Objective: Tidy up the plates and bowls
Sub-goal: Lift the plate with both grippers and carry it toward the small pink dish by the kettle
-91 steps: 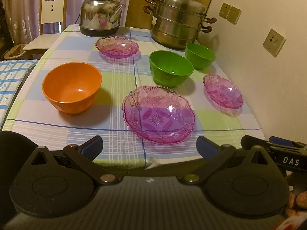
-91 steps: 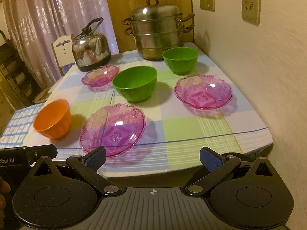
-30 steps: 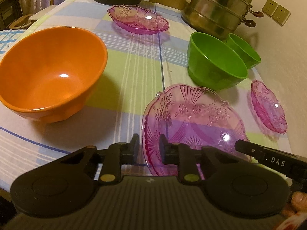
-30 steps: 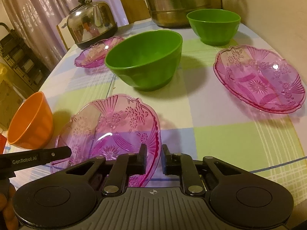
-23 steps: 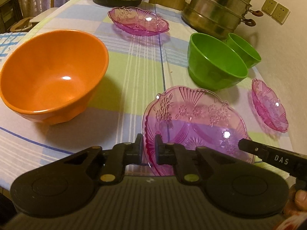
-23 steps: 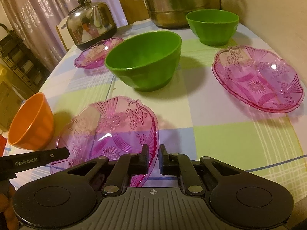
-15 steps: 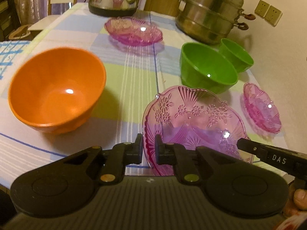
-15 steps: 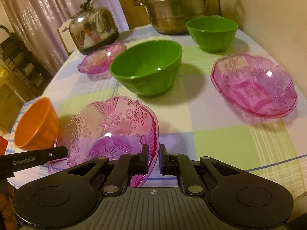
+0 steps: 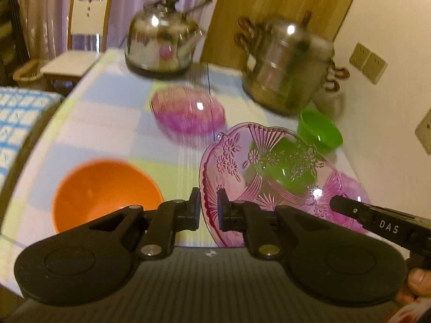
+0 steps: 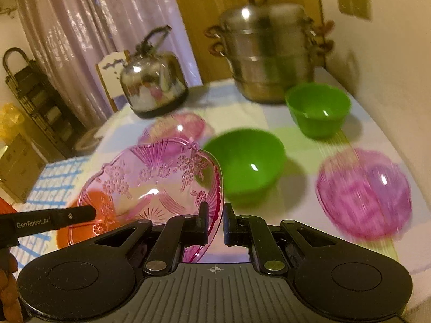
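Observation:
A large pink glass plate hangs in the air above the table, held at both sides. My left gripper is shut on its left rim; my right gripper is shut on its right rim. Below it sit an orange bowl, a large green bowl seen through the glass, and a small green bowl. Two smaller pink dishes rest on the cloth: a far one and one at the right.
A steel kettle and a stacked steel steamer pot stand at the table's far end. A wall with sockets runs along the right side. A chair stands beyond the far left corner.
Both grippers have risen together with the pink glass plate, lifting it off the tablecloth. The table and bowls now look farther below, and the background is blurred by the motion.

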{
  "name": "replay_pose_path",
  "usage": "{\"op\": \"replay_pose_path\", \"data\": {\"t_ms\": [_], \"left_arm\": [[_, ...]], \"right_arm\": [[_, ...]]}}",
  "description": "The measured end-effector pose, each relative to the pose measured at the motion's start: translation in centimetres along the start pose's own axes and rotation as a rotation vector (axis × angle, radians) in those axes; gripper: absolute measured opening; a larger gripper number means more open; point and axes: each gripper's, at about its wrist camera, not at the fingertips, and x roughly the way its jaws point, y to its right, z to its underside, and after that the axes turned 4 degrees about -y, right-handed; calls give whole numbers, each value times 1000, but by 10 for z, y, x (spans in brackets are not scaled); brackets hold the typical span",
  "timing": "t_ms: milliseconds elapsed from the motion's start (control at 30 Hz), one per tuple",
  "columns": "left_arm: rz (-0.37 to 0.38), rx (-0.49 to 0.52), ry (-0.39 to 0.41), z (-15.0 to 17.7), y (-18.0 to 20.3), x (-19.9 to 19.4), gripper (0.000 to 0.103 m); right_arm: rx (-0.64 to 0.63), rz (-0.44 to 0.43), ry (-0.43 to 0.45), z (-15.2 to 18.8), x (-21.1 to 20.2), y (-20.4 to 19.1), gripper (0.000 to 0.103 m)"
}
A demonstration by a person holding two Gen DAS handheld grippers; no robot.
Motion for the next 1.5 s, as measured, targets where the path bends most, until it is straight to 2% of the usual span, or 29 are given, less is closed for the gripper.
{"op": "replay_pose_path", "data": {"t_ms": [267, 500, 633, 867, 1067, 1233, 1500], "left_arm": [[-21, 7, 51, -75, -20, 7, 10], [-40, 8, 26, -134, -42, 64, 10], [-55, 2, 13, -156, -56, 103, 10], [-67, -14, -45, -177, -77, 177, 10], [-85, -8, -80, -180, -89, 221, 10], [-100, 22, -100, -179, -90, 242, 10], [-121, 52, -105, -177, -93, 257, 11]], "right_arm": [[-3, -48, 27, -62, 29, -27, 10], [19, -60, 8, -115, 83, -34, 10], [14, -54, -8, -141, 120, -35, 10], [18, -29, -73, -167, 196, -26, 10], [10, -19, -131, -172, 250, -16, 10], [13, -17, -166, -172, 275, -9, 10], [-24, -8, -195, -169, 290, -12, 11]]}}
